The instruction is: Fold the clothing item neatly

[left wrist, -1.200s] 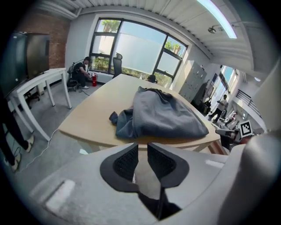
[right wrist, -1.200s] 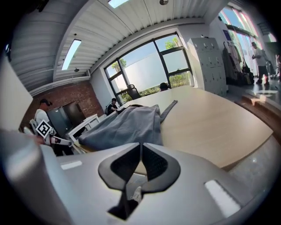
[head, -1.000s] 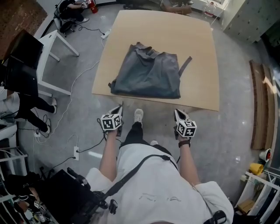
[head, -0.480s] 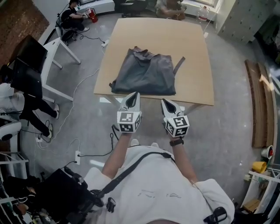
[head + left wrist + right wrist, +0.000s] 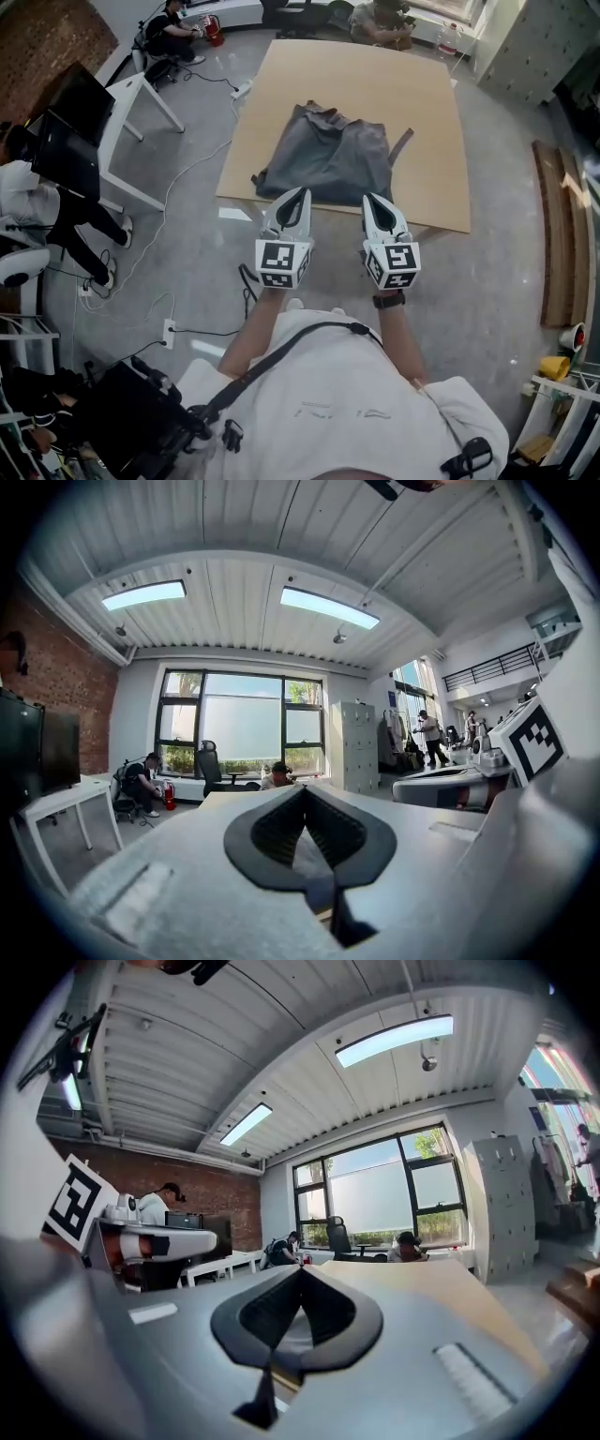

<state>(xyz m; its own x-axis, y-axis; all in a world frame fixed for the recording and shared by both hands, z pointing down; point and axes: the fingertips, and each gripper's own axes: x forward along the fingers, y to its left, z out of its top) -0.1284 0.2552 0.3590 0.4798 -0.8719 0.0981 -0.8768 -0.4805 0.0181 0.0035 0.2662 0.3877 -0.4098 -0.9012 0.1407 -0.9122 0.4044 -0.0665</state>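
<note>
A dark grey garment (image 5: 330, 156) lies bunched in a rough rectangle on the near half of the tan table (image 5: 422, 94), with a strap sticking out at its right. My left gripper (image 5: 298, 193) and right gripper (image 5: 373, 200) are raised side by side in front of the table's near edge, above the garment's front hem as seen in the head view, both shut and holding nothing. In the left gripper view the gripper (image 5: 302, 789) points level across the room with tips touching; the right gripper (image 5: 300, 1271) looks the same. The garment is hidden in both gripper views.
A white side table (image 5: 131, 112) and dark monitors stand to the left, with cables on the grey floor. People sit beyond the table's far edge (image 5: 380, 19) and at the far left (image 5: 173, 28). Wooden planks (image 5: 558, 234) lie on the right.
Both grippers have risen from down beside my legs to a raised, level pose in front of the table's near edge and drawn closer together. The garment has not moved.
</note>
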